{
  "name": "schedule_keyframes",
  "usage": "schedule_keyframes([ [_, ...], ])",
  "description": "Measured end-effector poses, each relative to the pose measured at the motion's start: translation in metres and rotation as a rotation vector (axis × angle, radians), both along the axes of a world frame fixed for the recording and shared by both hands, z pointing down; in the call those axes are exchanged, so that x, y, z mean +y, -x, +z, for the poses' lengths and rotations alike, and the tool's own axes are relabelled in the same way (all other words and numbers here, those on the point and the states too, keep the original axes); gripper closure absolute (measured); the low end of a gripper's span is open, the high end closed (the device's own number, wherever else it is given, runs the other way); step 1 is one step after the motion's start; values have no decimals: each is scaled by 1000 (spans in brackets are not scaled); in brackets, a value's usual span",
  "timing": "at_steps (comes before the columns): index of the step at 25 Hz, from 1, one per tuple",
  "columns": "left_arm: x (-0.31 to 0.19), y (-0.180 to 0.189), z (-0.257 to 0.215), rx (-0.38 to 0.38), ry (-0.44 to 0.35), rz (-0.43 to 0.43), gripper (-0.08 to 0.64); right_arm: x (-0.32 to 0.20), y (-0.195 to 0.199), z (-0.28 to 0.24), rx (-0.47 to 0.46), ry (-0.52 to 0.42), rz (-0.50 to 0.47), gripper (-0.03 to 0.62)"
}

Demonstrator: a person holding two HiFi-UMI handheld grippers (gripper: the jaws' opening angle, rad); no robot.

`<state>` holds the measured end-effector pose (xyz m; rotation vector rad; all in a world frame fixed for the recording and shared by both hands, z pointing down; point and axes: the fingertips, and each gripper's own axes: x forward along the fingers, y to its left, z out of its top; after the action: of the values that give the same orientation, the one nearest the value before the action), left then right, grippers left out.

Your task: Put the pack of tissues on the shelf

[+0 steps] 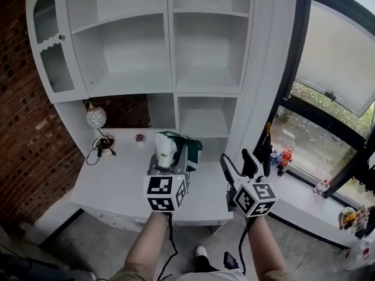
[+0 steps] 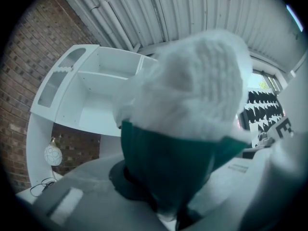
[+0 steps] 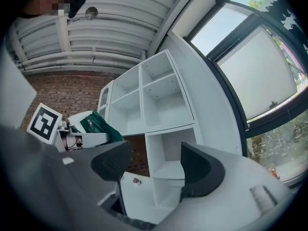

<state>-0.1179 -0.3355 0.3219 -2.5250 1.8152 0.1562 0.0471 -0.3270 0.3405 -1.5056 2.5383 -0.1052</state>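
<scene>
1. Red-brown brick wall (image 1: 23, 127), far left.
2. White globe-shaped lamp (image 1: 96, 117) with a black cable (image 1: 96, 151), standing at the left back of the white bench (image 1: 117, 180).
3. Tall white wooden shelf unit (image 1: 170, 92) with open compartments, behind and above the bench.
4. Left tongs (image 1: 169, 163): clenched on the green-and-white soft pack of tissues (image 1: 176, 148). The pack is upright, in the air above the bench and in front of the shelf unit's lower openings.
5. Right tongs (image 3: 154, 165): released, jaws wide apart with nothing between them, just right of the left pair.
6. Dark-framed window (image 1: 334, 86), with small bottles (image 1: 281, 156) on its sill.

Status: the pack is picked up and faces the shelf unit. Placing it in a compartment and letting go are judged outstanding.
</scene>
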Motion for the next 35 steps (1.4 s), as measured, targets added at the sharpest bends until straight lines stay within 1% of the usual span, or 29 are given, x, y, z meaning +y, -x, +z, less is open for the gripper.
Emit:
schedule_keyframes([
  [3,-25,-1,-8,22,-8,-9,449,-25,2,-12,7,-22,-19,276],
  [7,-55,-10,-15,39,-13,-7,449,-57,0,-22,39,-48,-32,276],
  [12,-89,-26,-16,54,-15,-4,449,-92,-9,-26,27,-53,-57,276],
  [16,-110,-40,-11,86,-2,3,449,-113,-16,-21,23,-43,-84,276],
  [24,-131,-64,19,192,72,44,449,-133,-10,5,-39,16,-176,276],
  [30,-140,-72,42,363,132,137,449,-136,4,31,-100,78,-271,278],
  [35,-146,-78,52,431,149,216,449,-141,15,50,-124,129,-314,282],
])
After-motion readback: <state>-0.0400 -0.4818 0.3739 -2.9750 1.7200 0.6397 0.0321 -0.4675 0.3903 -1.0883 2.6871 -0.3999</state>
